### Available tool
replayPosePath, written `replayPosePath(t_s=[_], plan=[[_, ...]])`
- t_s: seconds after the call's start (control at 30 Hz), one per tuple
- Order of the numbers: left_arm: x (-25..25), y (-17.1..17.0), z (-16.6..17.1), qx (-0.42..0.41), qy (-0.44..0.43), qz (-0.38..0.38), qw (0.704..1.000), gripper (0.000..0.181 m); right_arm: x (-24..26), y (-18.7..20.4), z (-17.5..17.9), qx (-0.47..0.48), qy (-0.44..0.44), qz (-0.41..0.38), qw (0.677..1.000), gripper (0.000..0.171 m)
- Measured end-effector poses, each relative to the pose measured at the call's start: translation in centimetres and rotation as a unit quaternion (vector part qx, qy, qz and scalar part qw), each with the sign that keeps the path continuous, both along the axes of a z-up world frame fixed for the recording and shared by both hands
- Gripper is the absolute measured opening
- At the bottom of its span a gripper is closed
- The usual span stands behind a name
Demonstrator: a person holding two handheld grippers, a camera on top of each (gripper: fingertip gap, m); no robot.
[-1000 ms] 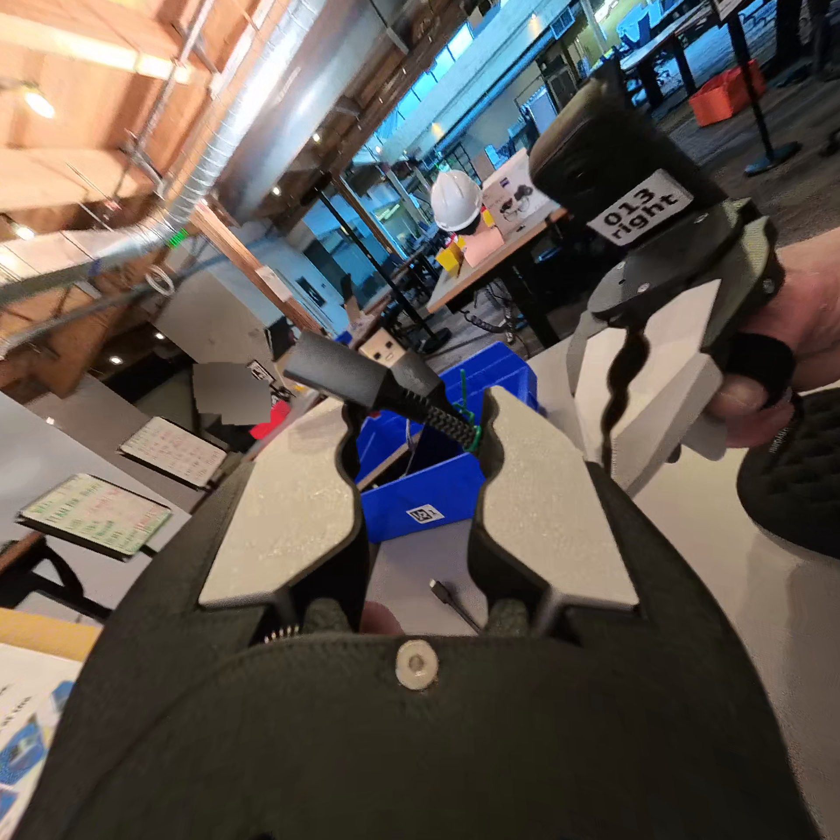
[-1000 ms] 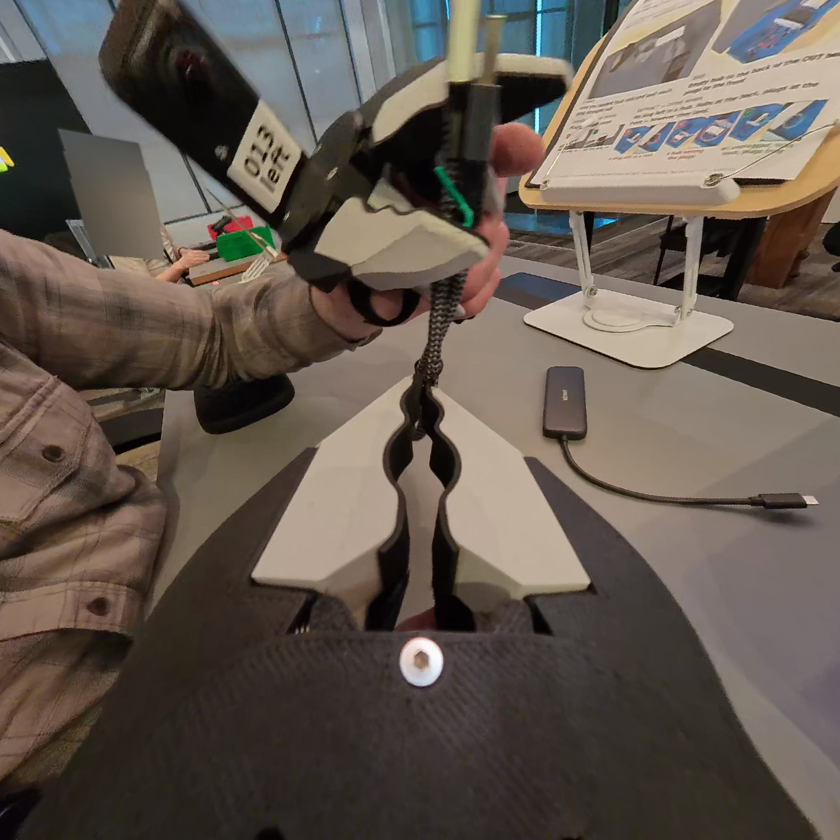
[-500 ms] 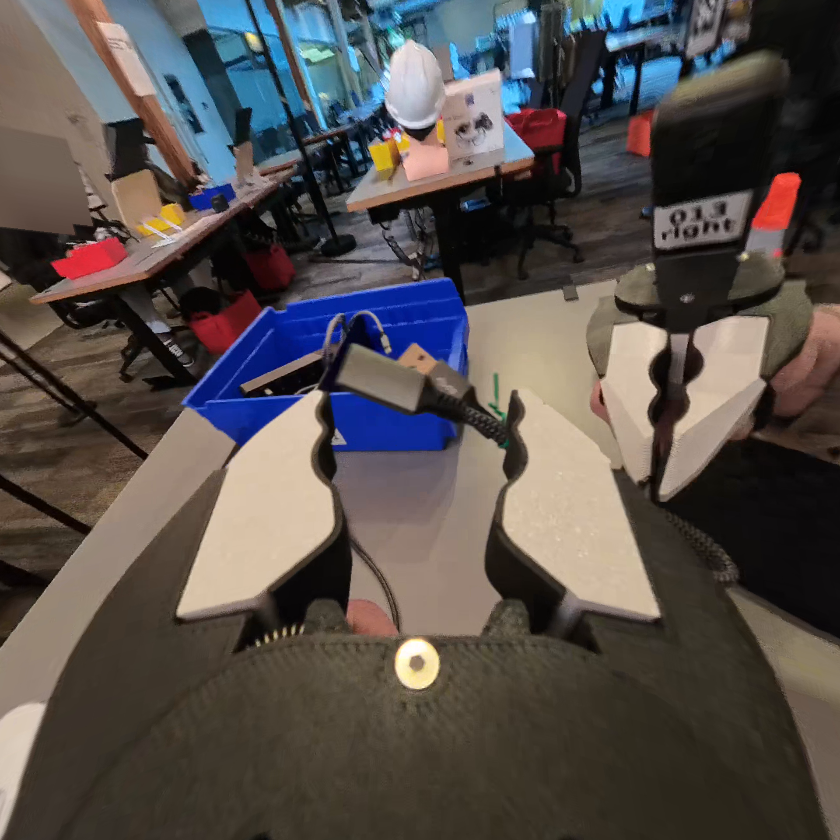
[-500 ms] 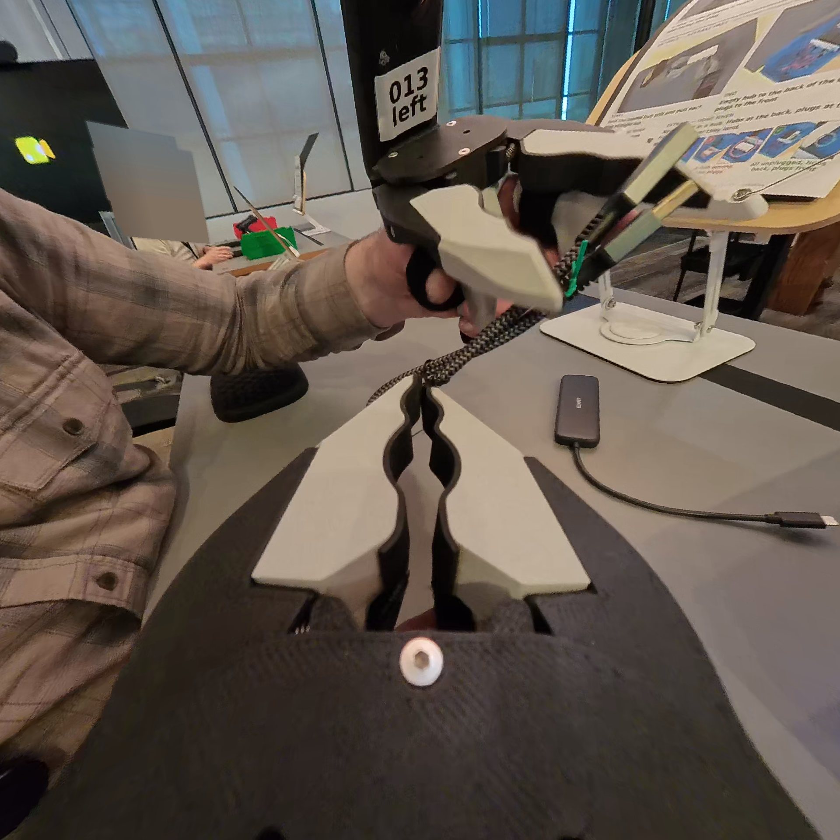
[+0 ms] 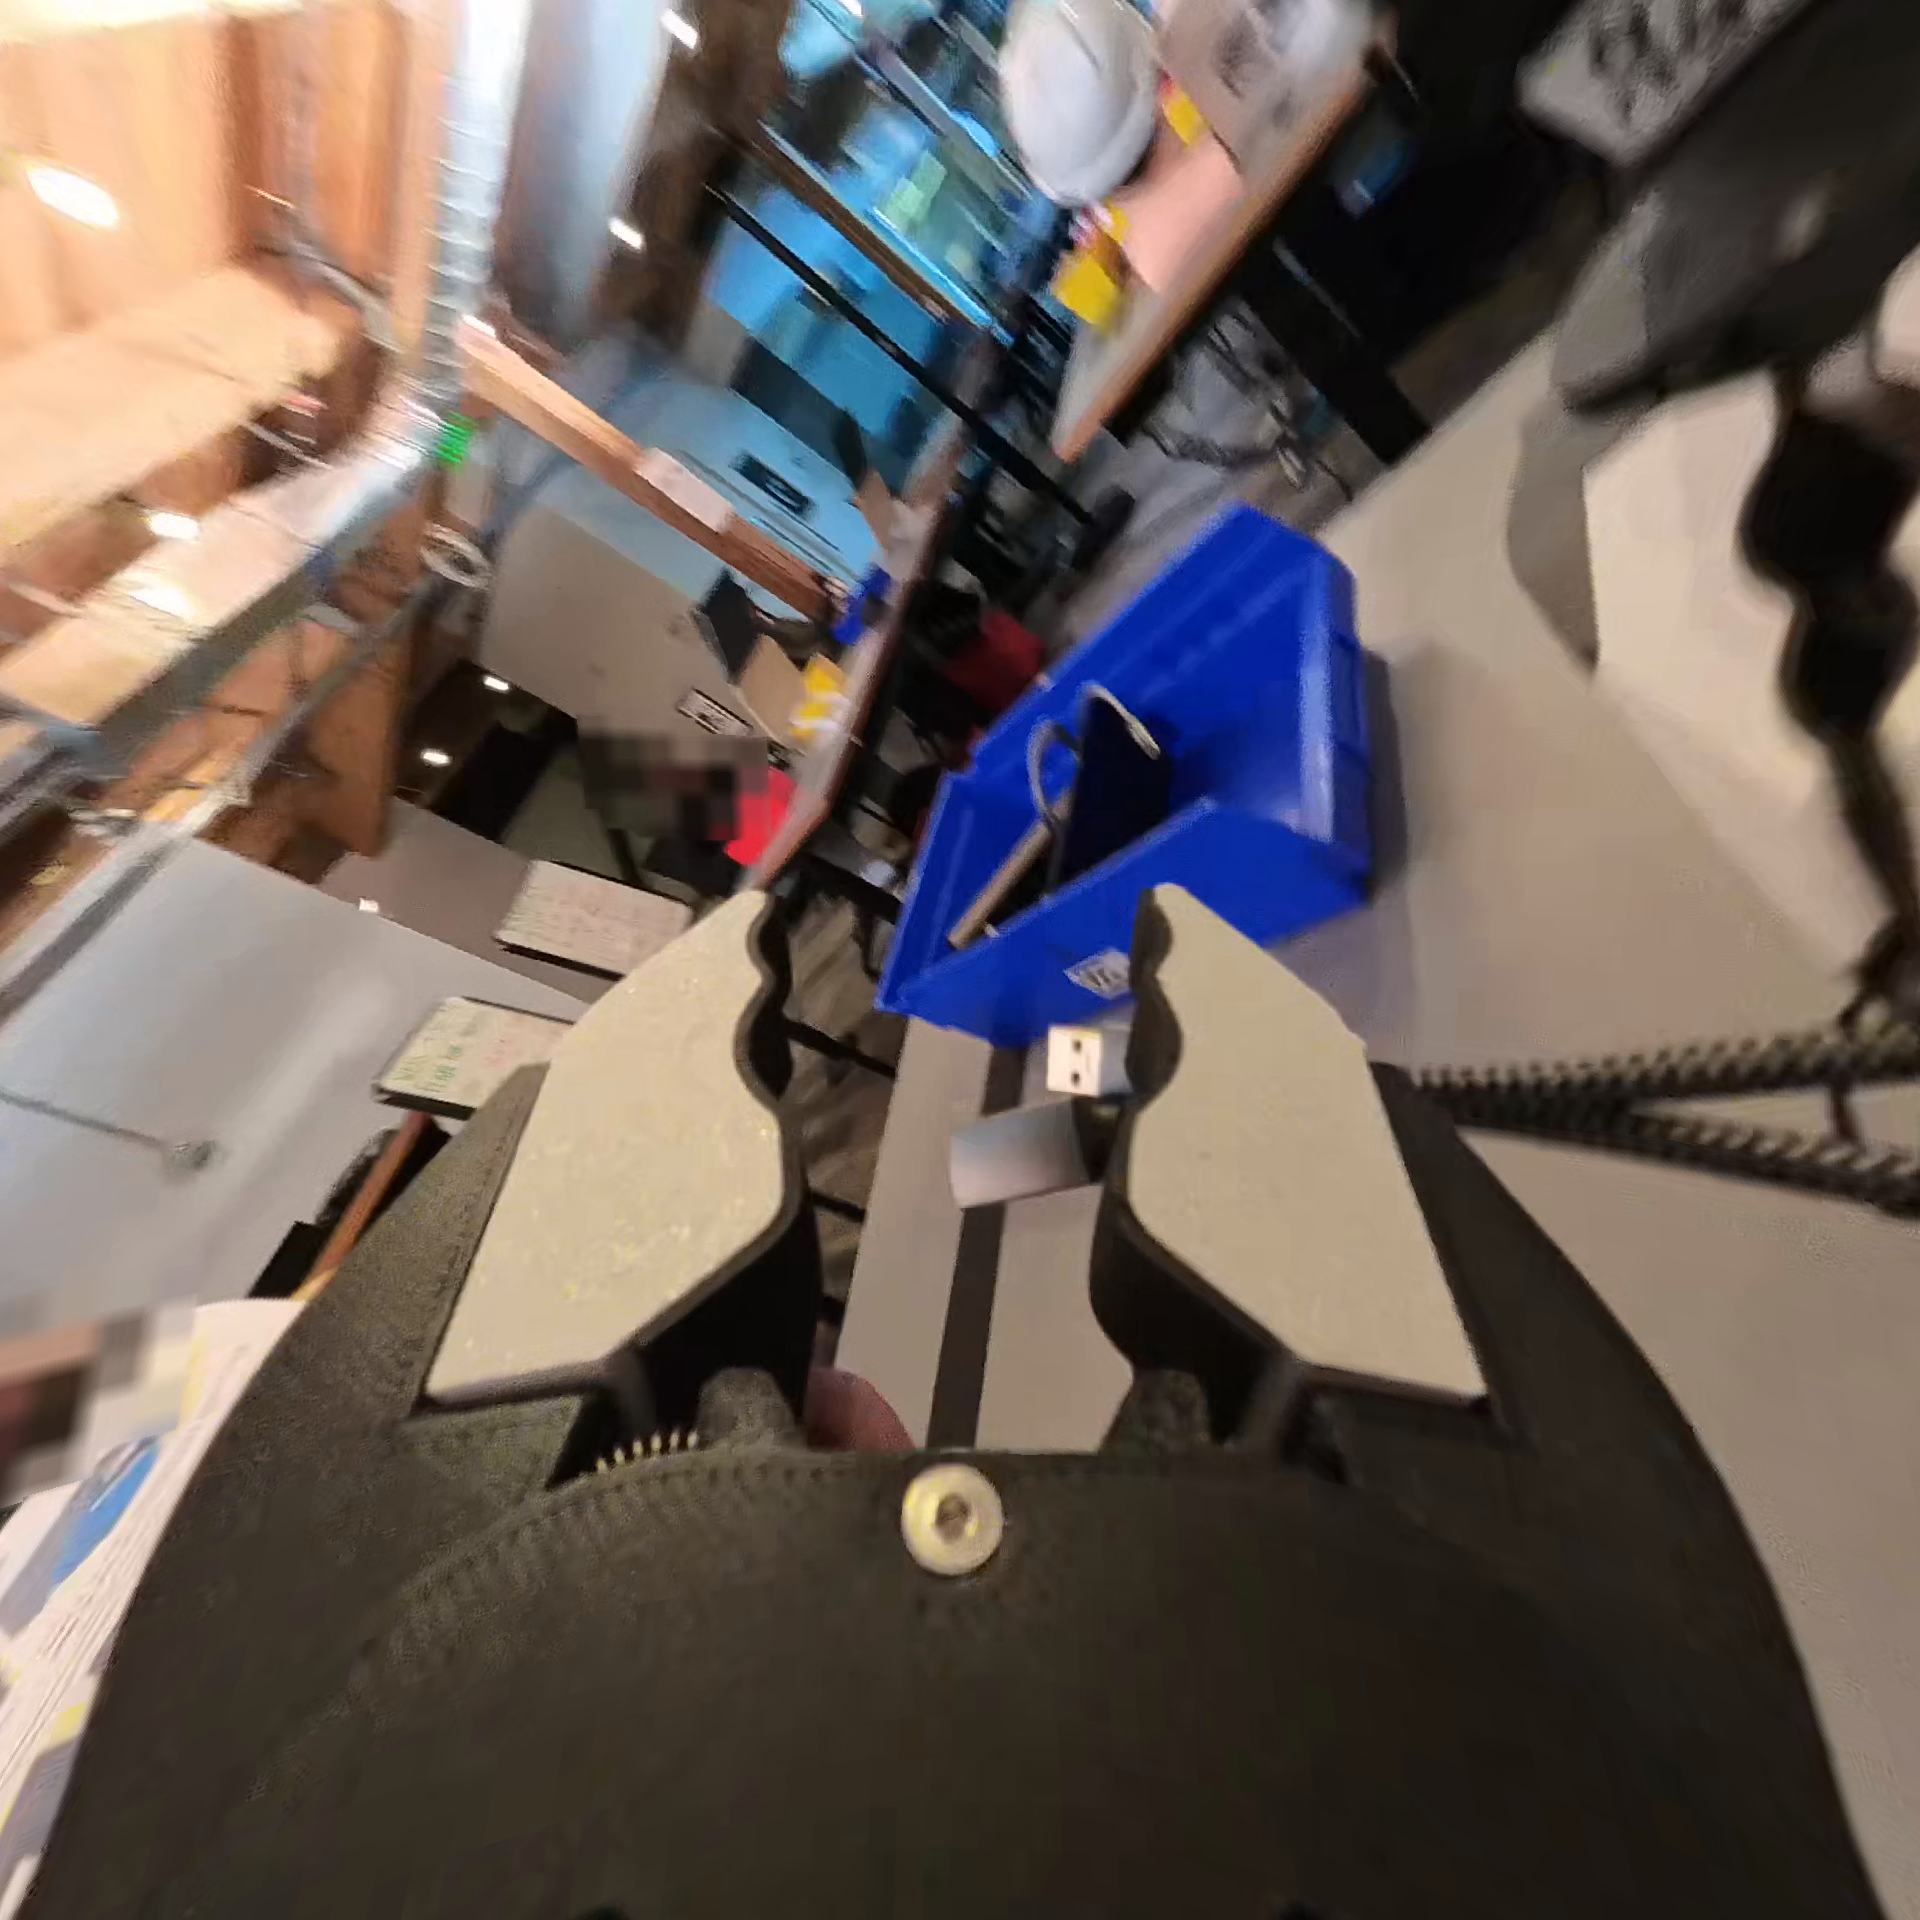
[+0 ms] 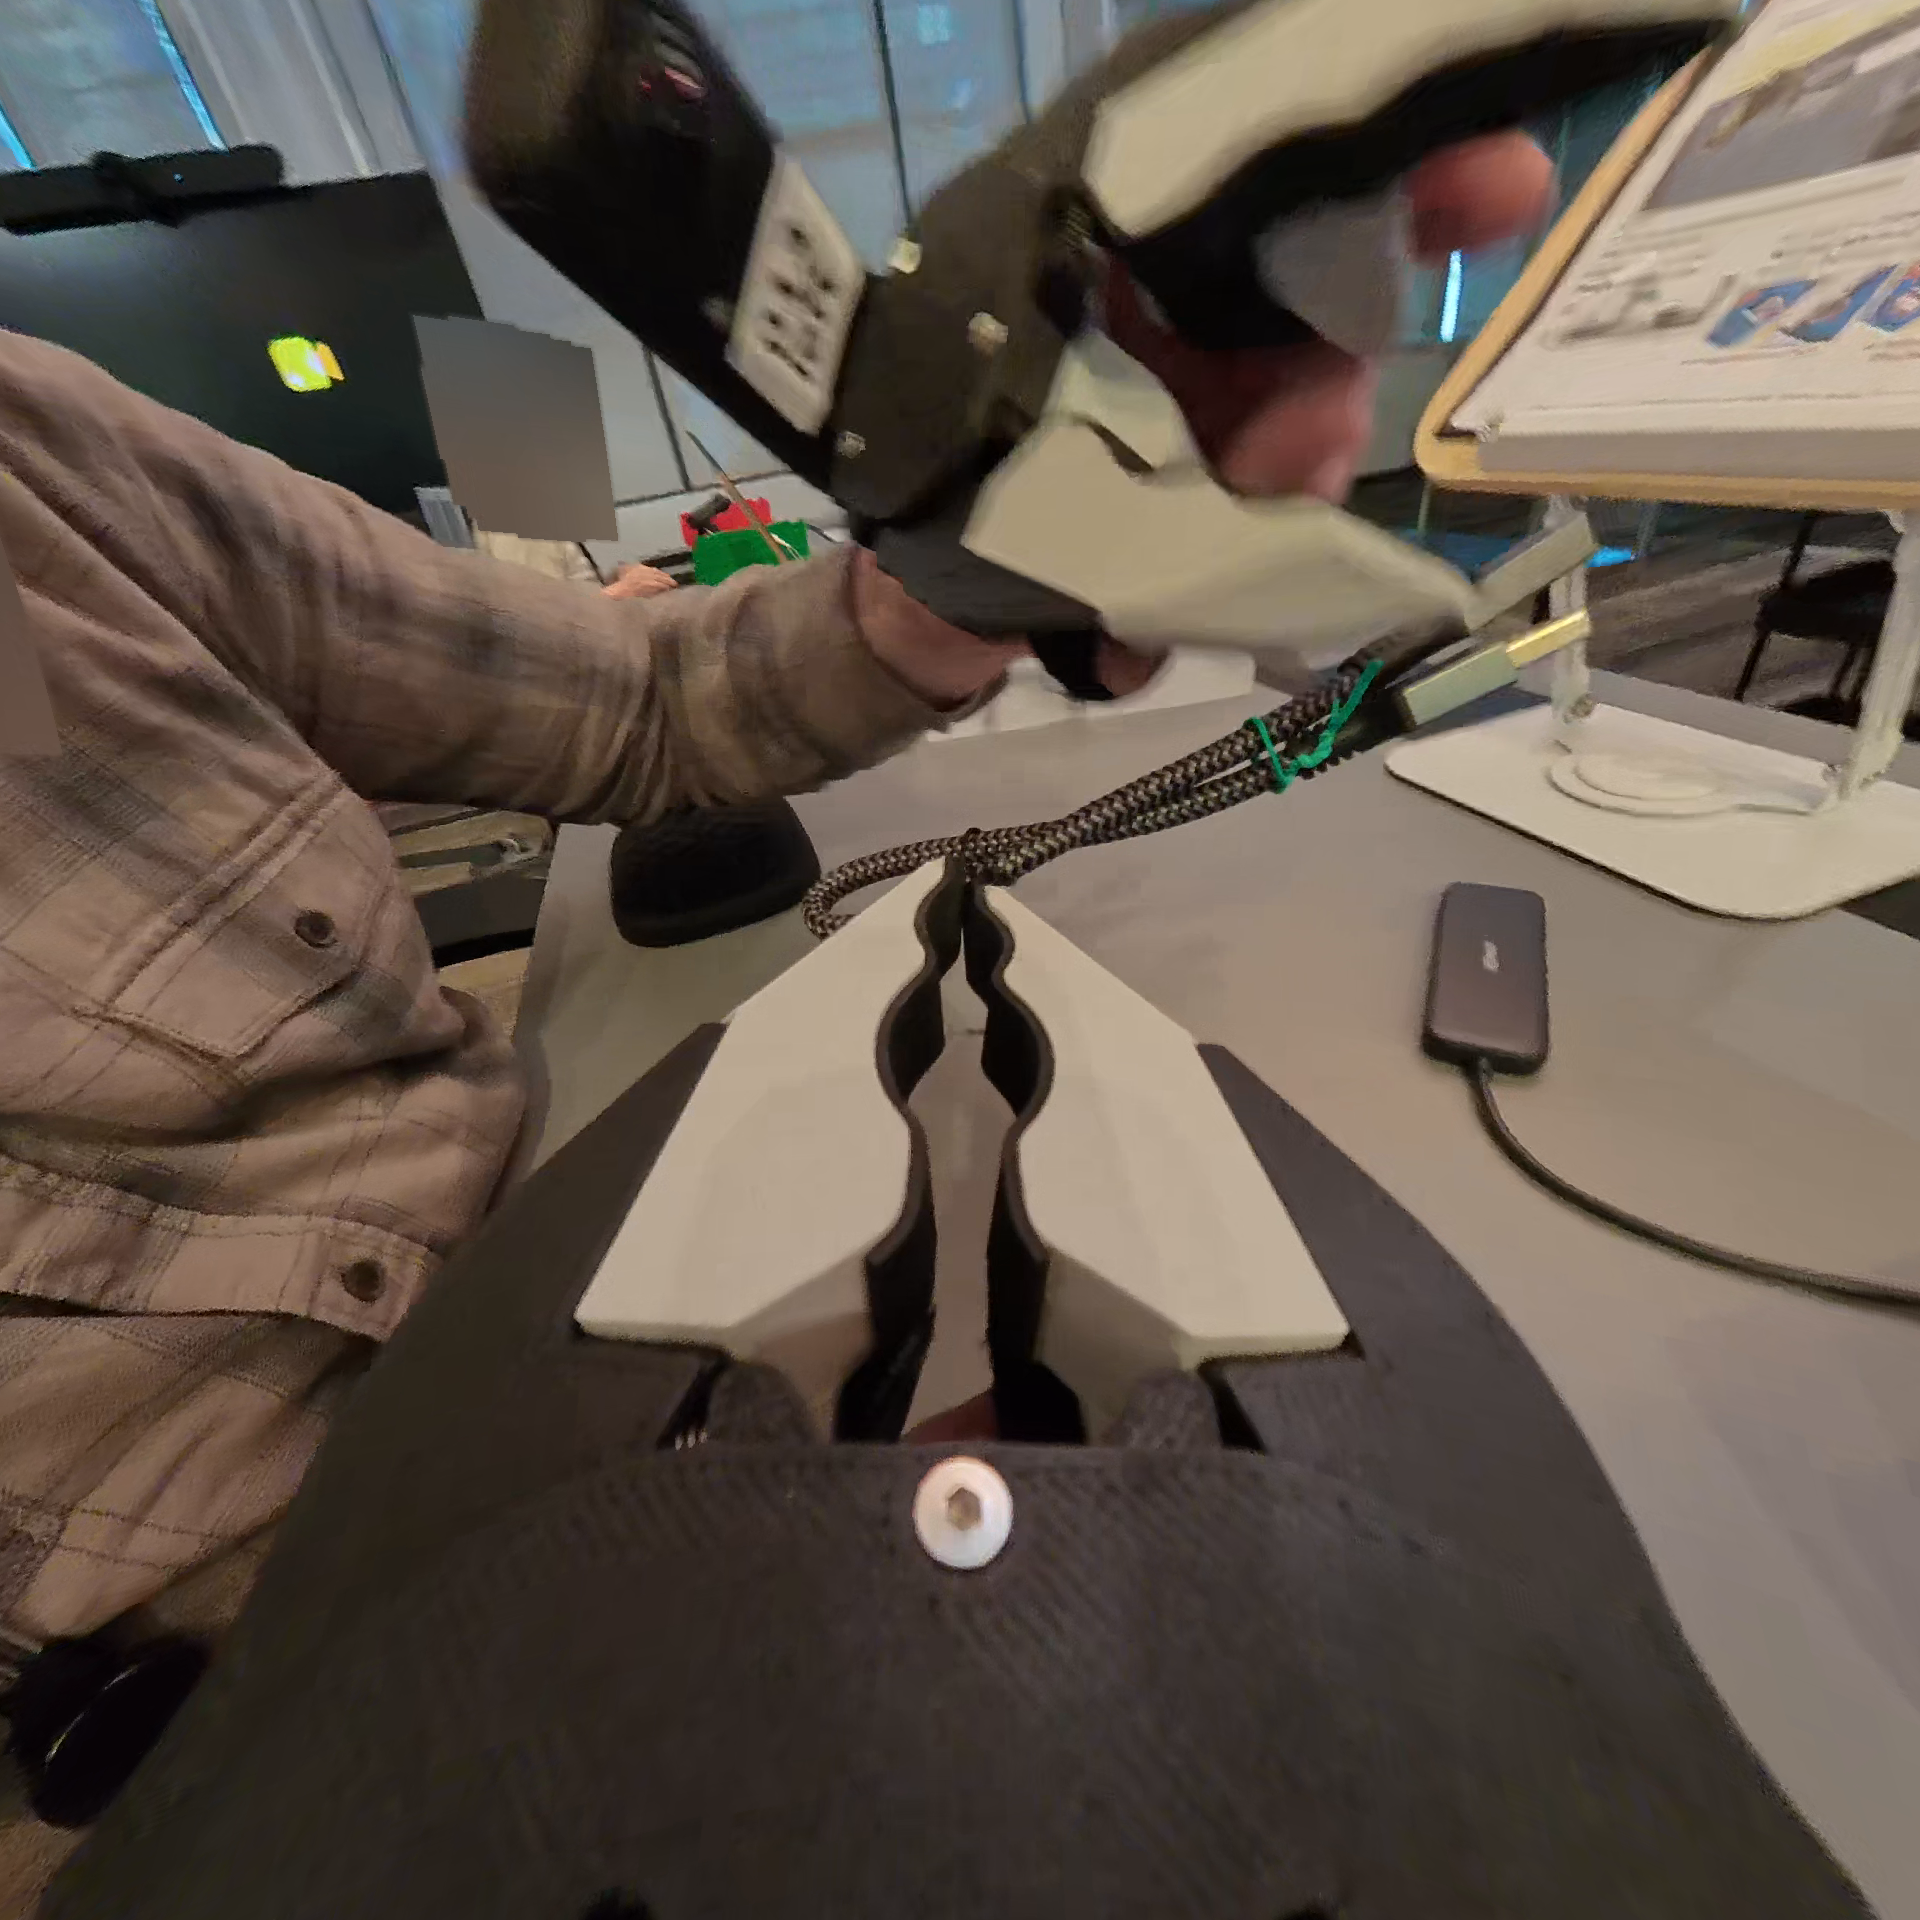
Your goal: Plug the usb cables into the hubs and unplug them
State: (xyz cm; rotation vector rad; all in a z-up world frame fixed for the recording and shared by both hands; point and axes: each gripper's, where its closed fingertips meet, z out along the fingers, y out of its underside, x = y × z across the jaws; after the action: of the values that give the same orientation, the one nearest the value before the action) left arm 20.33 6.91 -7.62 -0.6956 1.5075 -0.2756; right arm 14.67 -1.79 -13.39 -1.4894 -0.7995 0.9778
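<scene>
Right claw clenched on the braided cable, above the desk. Left claw gapes wide, the USB plugs just beside its right finger. Hub lies near the stand, desk's far side.

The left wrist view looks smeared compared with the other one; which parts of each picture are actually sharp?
Left wrist view: background room and blue bin streak with motion blur, while its own tool stays crisp. Right wrist view: hub and table are sharp, only the left tool overhead is smeared; straight edges bow near the borders in both.
</scene>
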Motion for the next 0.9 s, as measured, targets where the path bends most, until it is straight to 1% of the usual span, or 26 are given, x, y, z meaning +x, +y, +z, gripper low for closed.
replayPosePath(t_s=[0.1,0.17,0.2,0.27,0.33,0.4,0.43,0.53,0.63,0.77,0.8,0.83,0.9], plan=[[0.3,1.0,-2.4,0.003,0.05,-0.003,0.999,0.062,-0.3,-0.6,1.1,0.022,0.008,0.003,1.0,0.0],[0.3,1.4,-4.4,0.001,0.083,0.007,0.997,0.065,-0.3,-0.7,1.3,0.027,0.004,0.003,1.0,0.0],[0.4,1.2,-5.2,-0.005,0.09,-0.001,0.996,0.065,-0.5,-0.9,1.4,0.03,0.003,0.009,1.0,0.0],[0.7,0.1,-6.7,-0.031,0.108,-0.025,0.993,0.069,-0.7,-0.9,1.6,0.033,0.005,0.013,0.999,0.0],[1.0,-1.2,-8.0,-0.033,0.123,-0.051,0.991,0.072,-0.6,-0.8,1.9,0.034,0.011,0.014,0.999,0.0],[1.1,-2.2,-8.6,-0.042,0.124,-0.067,0.989,0.076,-0.3,-0.5,2.2,0.033,0.017,0.008,0.999,0.0],[1.2,-2.7,-8.8,-0.06,0.124,-0.078,0.987,0.079,-0.2,-0.4,2.3,0.032,0.019,0.006,0.999,0.0],[1.3,-4.0,-8.5,-0.102,0.103,-0.097,0.985,0.093,0.3,0.0,2.4,0.029,0.022,-0.005,0.999,0.0],[1.2,-5.2,-7.5,-0.132,0.064,-0.109,0.983,0.106,0.9,0.5,2.4,0.021,0.035,-0.015,0.999,0.0],[1.0,-6.2,-5.8,-0.126,0.005,-0.115,0.985,0.107,1.3,0.6,2.8,0.017,0.049,-0.017,0.999,0.0],[0.9,-6.1,-5.6,-0.105,-0.003,-0.112,0.988,0.107,1.4,0.5,2.9,0.019,0.048,-0.019,0.998,0.0],[0.6,-6.0,-5.5,-0.094,-0.011,-0.112,0.989,0.102,1.5,0.5,2.9,0.021,0.047,-0.02,0.998,0.0],[-0.4,-4.9,-5.0,-0.084,-0.037,-0.097,0.991,0.098,1.8,0.5,3.2,0.025,0.049,-0.028,0.998,0.0]])
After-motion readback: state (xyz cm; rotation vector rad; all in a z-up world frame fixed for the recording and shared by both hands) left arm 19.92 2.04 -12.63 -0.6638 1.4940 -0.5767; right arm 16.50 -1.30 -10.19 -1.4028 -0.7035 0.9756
